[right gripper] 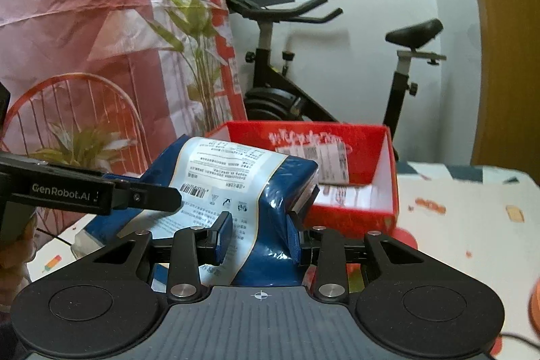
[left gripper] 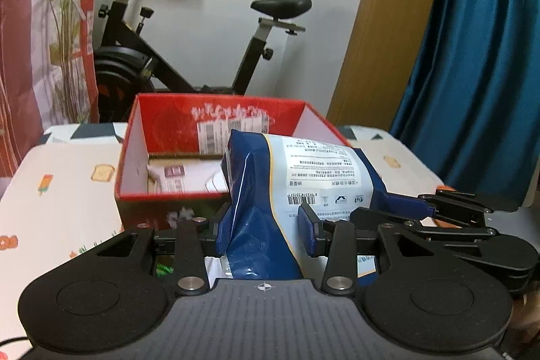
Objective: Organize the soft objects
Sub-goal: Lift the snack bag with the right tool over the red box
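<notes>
A blue and white snack bag (left gripper: 303, 177) is held up off the table between both grippers, just in front of the open red box (left gripper: 152, 123). My left gripper (left gripper: 263, 231) is shut on the bag's blue end. My right gripper (right gripper: 258, 240) is shut on the bag (right gripper: 236, 184) as well. The right gripper shows in the left wrist view (left gripper: 455, 208) at the bag's right end. The left gripper shows in the right wrist view (right gripper: 145, 196) at the bag's left end. The red box (right gripper: 378, 157) holds a pale packet (left gripper: 175, 177).
The table (left gripper: 60, 191) has a white cloth with small food prints. An exercise bike (left gripper: 162, 56) stands behind the box. A blue curtain (left gripper: 472, 56) hangs at the right. A red wire chair (right gripper: 74, 110) and a plant (right gripper: 195, 39) stand at the left.
</notes>
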A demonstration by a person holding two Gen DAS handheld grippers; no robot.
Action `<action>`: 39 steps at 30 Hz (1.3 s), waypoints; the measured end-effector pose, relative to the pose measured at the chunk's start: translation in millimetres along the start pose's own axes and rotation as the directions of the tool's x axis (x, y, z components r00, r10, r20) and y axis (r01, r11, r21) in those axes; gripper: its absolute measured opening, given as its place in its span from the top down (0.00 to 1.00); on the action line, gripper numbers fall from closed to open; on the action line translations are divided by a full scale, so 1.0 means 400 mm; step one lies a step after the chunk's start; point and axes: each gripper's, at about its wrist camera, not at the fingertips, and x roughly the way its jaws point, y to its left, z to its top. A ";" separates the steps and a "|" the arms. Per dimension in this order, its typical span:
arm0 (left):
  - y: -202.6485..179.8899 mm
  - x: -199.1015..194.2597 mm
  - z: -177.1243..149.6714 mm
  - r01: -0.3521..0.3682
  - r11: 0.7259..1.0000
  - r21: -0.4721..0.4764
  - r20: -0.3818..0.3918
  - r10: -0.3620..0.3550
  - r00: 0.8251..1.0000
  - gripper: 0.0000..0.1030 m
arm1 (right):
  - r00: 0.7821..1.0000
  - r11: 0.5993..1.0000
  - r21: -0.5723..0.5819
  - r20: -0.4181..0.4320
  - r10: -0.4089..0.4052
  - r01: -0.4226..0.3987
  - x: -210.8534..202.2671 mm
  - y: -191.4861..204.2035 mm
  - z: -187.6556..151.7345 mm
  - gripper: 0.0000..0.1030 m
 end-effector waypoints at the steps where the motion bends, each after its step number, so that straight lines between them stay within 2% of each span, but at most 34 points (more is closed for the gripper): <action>1: 0.003 -0.003 0.008 0.000 1.000 -0.003 0.006 0.000 1.000 0.58 | 1.000 1.000 -0.008 0.003 0.001 -0.001 0.003 0.006 0.012 0.69; 22: 0.074 0.004 0.145 -0.037 0.999 -0.027 0.078 0.039 0.996 0.58 | 0.999 0.990 -0.132 0.014 0.045 -0.043 0.123 0.051 0.218 0.69; 33: 0.138 0.083 0.231 -0.051 0.998 -0.022 0.071 0.052 0.996 0.58 | 0.999 0.976 -0.214 0.002 0.040 -0.038 0.254 0.035 0.314 0.69; 39: 0.180 0.150 0.258 -0.031 0.998 -0.050 0.039 0.033 0.999 0.58 | 0.999 0.970 -0.241 -0.023 0.022 -0.027 0.344 0.017 0.325 0.69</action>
